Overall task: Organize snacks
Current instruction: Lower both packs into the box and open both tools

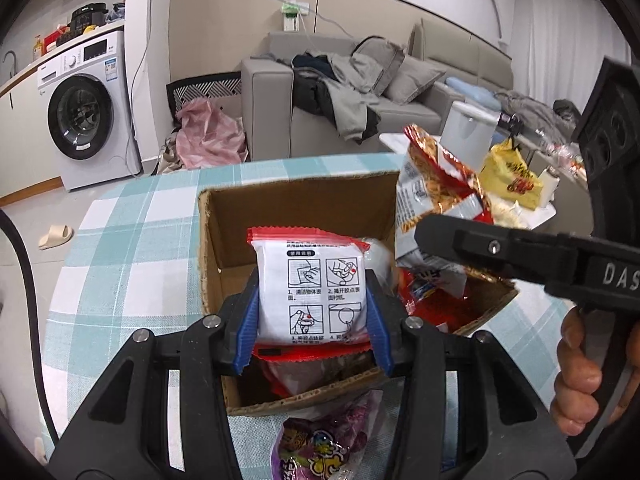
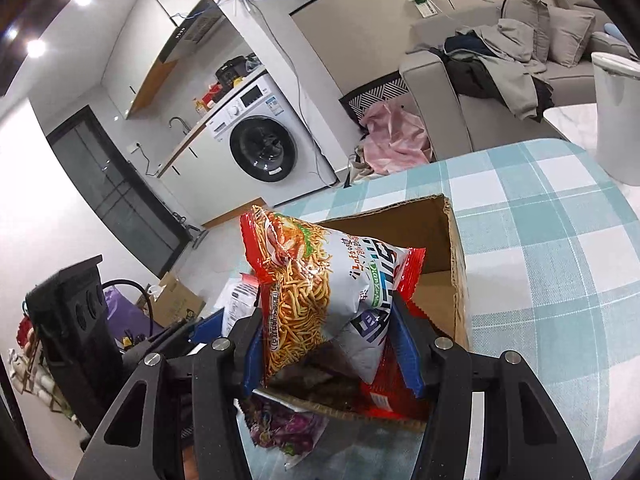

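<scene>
The left gripper (image 1: 314, 312) pinched a white, red-edged instruction-printed packet (image 1: 311, 294) over the open brown cardboard box (image 1: 296, 196), apparently for dropping in. The right gripper (image 2: 332, 344) clamped a red-and-white noodle-snack bag (image 2: 316, 280) above the same box (image 2: 448, 240), likely awaiting its turn.

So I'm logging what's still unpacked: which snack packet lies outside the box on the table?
The purple packet, lying on the tablecloth before the cardboard box; the grippers hold two other packets over the box.

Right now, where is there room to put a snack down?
The far left corner inside the cardboard box shows bare floor, beyond the white packet. The checked tablecloth left of the box is bare too. The box's near right side is crowded with red bags, and a purple bag lies in front.
</scene>
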